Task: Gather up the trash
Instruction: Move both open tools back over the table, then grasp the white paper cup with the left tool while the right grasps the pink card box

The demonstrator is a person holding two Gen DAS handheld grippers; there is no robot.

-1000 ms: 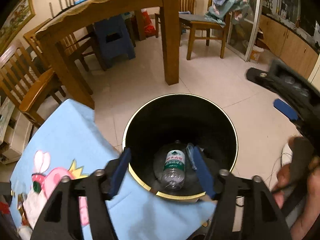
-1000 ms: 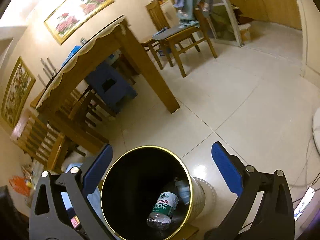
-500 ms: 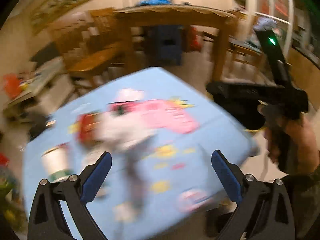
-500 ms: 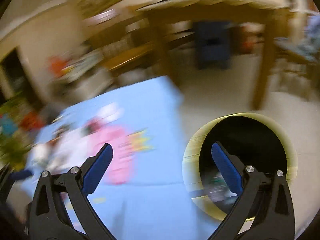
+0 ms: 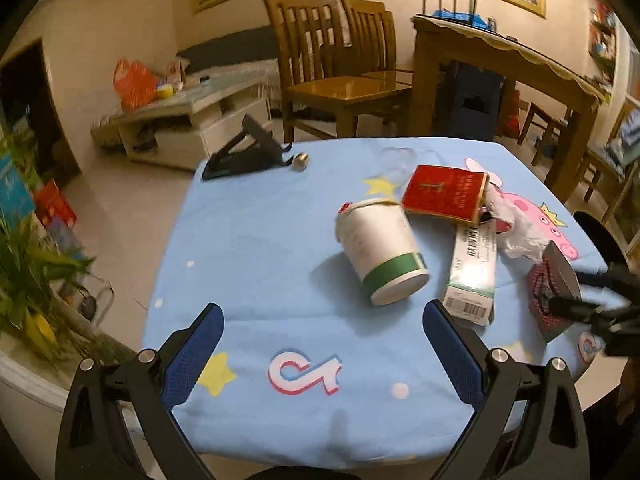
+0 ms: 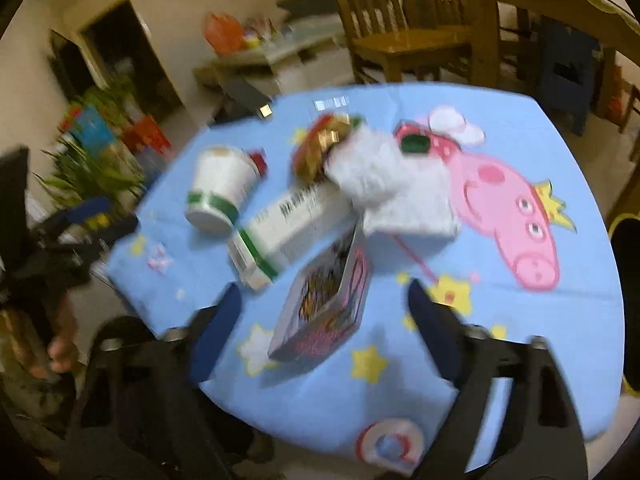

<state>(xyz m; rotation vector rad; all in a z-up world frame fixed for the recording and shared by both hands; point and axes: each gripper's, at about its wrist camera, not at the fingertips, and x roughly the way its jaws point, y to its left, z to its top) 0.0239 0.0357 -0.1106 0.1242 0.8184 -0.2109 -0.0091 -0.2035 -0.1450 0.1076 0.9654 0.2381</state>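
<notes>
Closing right gripper (image 6: 320, 308) around the patterned carton (image 6: 324, 300), pads not yet touching; best squared to its flat sides; left gripper (image 5: 320, 344) wide, empty, lining up the tipped paper cup (image 5: 380, 248).

Right wrist view motion-blurred; white bag (image 6: 384, 184) hides red box (image 6: 316, 152); carton (image 6: 288, 232) print unreadable.

We see left tool (image 5: 320, 344) wide open over blue-clothed bench (image 5: 256, 240), nothing btwn pads. Paper cup (image 5: 380, 252) lies tipped beside red box (image 5: 444, 194), white carton (image 5: 474, 276), plastic bag (image 5: 516, 228).
</notes>
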